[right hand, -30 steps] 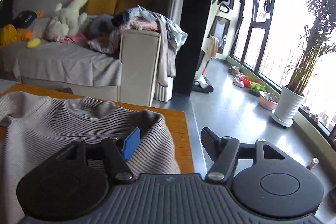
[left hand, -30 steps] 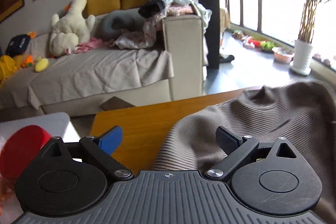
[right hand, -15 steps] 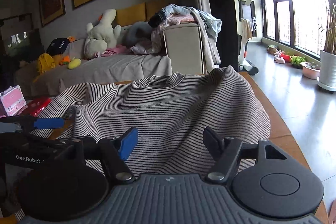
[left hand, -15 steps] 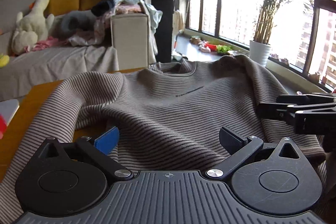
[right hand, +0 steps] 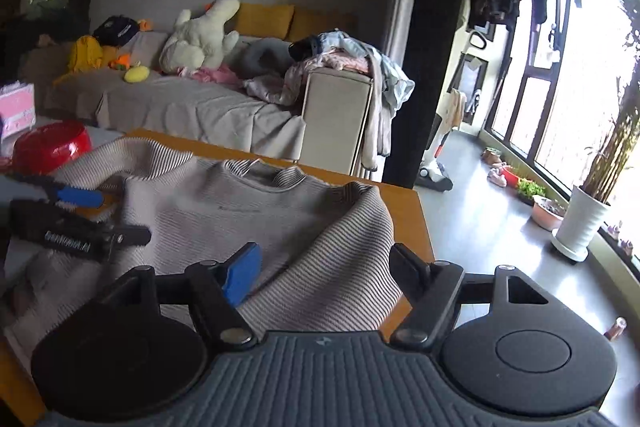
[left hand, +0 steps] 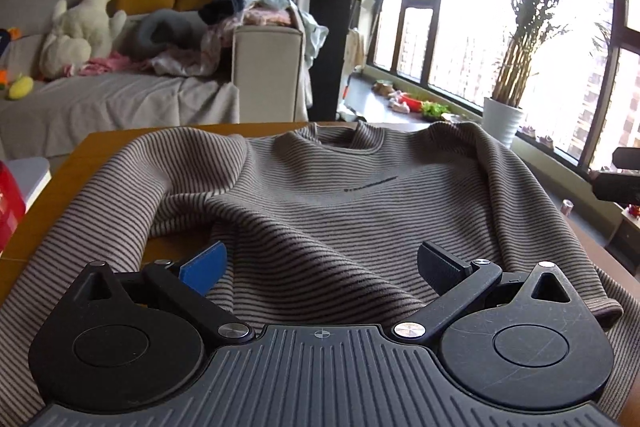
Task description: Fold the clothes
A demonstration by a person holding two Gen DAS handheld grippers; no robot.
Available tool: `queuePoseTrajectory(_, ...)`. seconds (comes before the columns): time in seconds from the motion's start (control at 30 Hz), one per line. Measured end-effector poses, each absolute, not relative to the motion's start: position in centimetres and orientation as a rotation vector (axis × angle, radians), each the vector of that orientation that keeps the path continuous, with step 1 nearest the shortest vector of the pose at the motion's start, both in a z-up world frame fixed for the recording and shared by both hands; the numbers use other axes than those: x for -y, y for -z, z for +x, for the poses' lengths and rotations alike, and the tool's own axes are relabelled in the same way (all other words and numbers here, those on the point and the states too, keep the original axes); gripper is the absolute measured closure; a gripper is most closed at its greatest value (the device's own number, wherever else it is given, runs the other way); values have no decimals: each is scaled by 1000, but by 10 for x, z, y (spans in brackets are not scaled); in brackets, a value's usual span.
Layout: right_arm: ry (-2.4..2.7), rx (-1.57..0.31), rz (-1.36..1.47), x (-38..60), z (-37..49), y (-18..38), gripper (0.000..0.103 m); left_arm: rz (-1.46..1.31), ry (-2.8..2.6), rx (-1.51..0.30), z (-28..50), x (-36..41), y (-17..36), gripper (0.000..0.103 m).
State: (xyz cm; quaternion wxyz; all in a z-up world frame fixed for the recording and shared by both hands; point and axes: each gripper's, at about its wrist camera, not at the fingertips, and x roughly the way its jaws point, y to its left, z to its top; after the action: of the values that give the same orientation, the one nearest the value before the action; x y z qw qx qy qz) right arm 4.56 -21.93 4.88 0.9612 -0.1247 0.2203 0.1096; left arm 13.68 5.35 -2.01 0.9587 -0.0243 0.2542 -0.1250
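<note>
Sweater: a striped knit sweater [left hand: 340, 211] lies face up on the wooden table [left hand: 100, 155], neck toward the far edge, body rumpled into soft ridges.
Left sleeve: doubled over itself near the table's left side, not flat.
Right side: bunched up into a hump by the table's right edge, seen from the right wrist camera.
Left gripper [left hand: 320, 263]: fingers spread wide, nothing between them, hovering low over the hem end.
Right gripper [right hand: 324, 267]: also spread wide and empty, above the raised right fold.
Handling: likely light and limp, a thick knit that drapes and sags; it should not slip much, but stretches if pulled by one point.
Where to hold: probably the hem corners or shoulder seams, pinching both layers, one gripper to each side.
Risk: catching only the top layer would drag the fabric unevenly.
</note>
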Motion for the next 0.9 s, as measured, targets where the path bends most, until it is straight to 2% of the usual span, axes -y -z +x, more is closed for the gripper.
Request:
queuePoseTrajectory(0.23, -331, -584, -473, 169, 21, -5, 32, -124, 259, -567, 144, -61, 25, 0)
queuePoseTrajectory(0.27, -317, -618, -485, 164, 26, 7, 38, -135, 259, -569, 144, -63, 25, 0)
queuePoseTrajectory(0.33, -325, -613, -471, 164, 33, 14, 41, -145, 256, -563, 143, -65, 25, 0)
queuePoseTrajectory(0.4, -325, -628, -521, 159, 40, 9, 86, -154, 253, -558, 142, -66, 25, 0)
queuePoseTrajectory(0.43, -313, -621, -564, 157, 43, 6, 93, -156, 256, -562, 142, -66, 25, 0)
queuePoseTrajectory(0.53, -290, -626, -613, 169, 63, -16, 93, -169, 259, -576, 145, -67, 26, 0)
queuePoseTrajectory(0.63, -105, -554, -544, 219, 104, -67, 94, -185, 263, -574, 144, -68, 26, 0)
queuePoseTrajectory(0.8, 54, -381, -151, 303, 147, -164, 94, -212, 274, -582, 146, -70, 27, 0)
queuePoseTrajectory(0.9, -33, -331, -120, 289, 155, -185, 94, -243, 279, -593, 148, -74, 28, 0)
